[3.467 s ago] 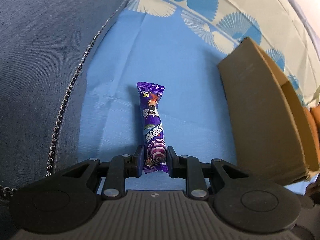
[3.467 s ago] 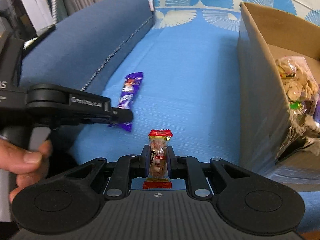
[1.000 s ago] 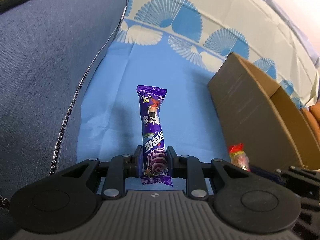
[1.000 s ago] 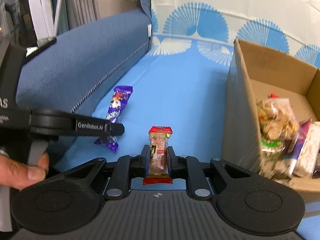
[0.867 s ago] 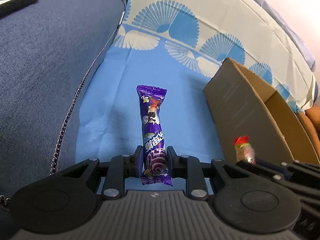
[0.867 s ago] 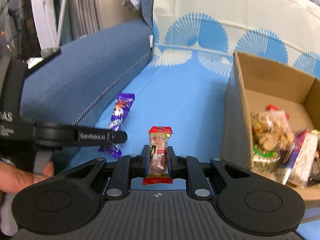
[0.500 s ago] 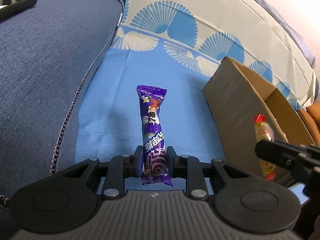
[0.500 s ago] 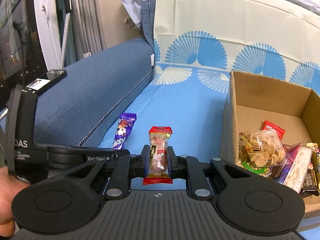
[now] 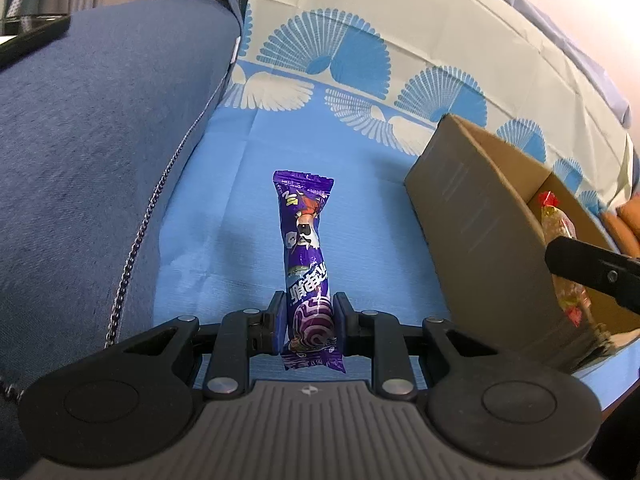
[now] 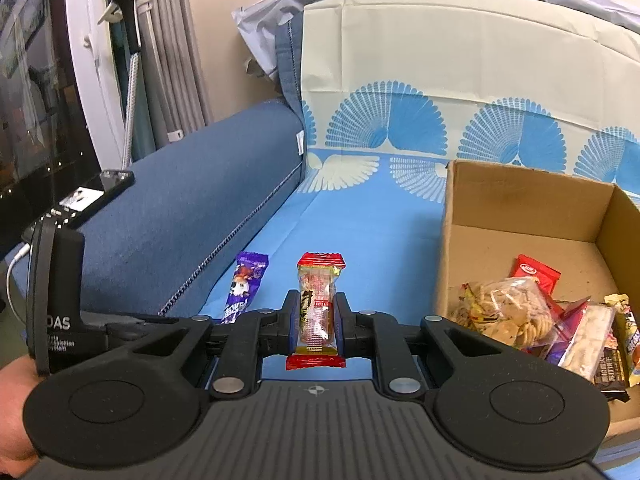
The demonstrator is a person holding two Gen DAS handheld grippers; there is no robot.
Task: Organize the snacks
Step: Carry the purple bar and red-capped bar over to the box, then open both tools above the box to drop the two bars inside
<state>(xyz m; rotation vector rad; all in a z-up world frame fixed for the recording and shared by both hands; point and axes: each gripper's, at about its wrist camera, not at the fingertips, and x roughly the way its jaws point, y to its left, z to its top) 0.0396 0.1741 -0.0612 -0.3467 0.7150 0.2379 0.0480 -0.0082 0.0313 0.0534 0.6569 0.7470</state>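
Since a second ago you are raising your right gripper (image 10: 317, 322), jaws clamping the light, crinkly red-ended clear snack packet (image 10: 319, 300) at mid-body, toward the open brown cardboard box (image 10: 520, 204); left gripper (image 9: 308, 326) is holding the purple wrapper bar (image 9: 306, 256).

left gripper (image 9: 308, 326): clamped, angled down | right gripper (image 10: 318, 322): clamped, angled down
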